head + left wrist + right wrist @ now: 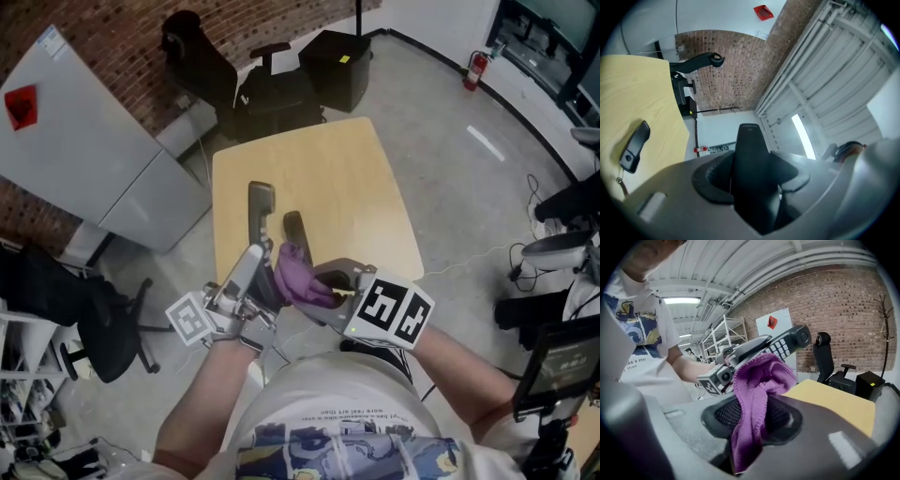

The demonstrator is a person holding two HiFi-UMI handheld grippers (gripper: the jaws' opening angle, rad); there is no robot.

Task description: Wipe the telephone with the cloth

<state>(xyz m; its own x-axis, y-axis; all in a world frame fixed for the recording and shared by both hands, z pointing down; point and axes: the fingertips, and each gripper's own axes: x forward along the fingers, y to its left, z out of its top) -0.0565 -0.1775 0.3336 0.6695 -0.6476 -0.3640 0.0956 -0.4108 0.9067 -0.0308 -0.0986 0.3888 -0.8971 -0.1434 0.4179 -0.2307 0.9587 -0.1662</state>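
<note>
Partly behind cloth (754, 394), telephone (787, 344)

A pale wooden table (319, 178) stands on a grey concrete floor (459, 187). From the table, a black office chair (202, 56) sits at 11 o'clock against a red brick wall (112, 28), with a black box (337, 66) at 12 o'clock. A grey cabinet (94, 159) bearing a red sign (21, 105) leans at 9 o'clock. A red fire extinguisher (476, 67) stands at 2 o'clock by a white wall. A second dark chair (94, 319) is at 8 o'clock. White shelving (724, 333) stands under a lit ceiling strip lamp (682, 301).
</note>
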